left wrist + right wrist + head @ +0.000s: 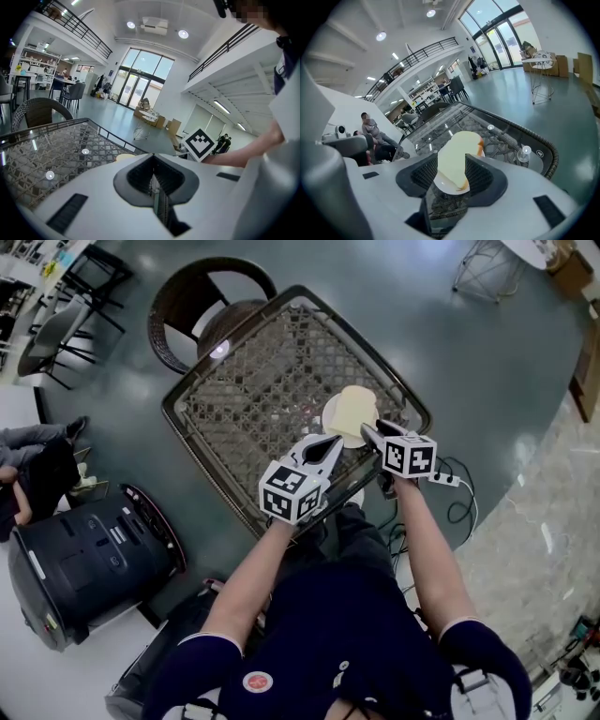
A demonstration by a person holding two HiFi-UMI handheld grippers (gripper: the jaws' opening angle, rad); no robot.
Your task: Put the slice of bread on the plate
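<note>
A pale slice of bread (352, 411) lies on a small white plate (327, 420) near the front edge of the glass-topped wicker table (253, 390). My right gripper (367, 430) hovers just in front of the plate, open. In the right gripper view the bread (457, 150) and the plate's rim (446, 185) show between the black pads (423, 172), which do not touch them. My left gripper (332, 442) hangs close to the plate's left side with its jaws shut and nothing in them. A pale edge of the bread (124, 157) peeks over the left gripper (153, 161).
A wicker chair (199, 307) stands at the table's far side. A dark machine (84, 559) sits on the floor at the left, next to a seated person (28, 451). A power strip with cables (452, 486) lies on the floor at the right.
</note>
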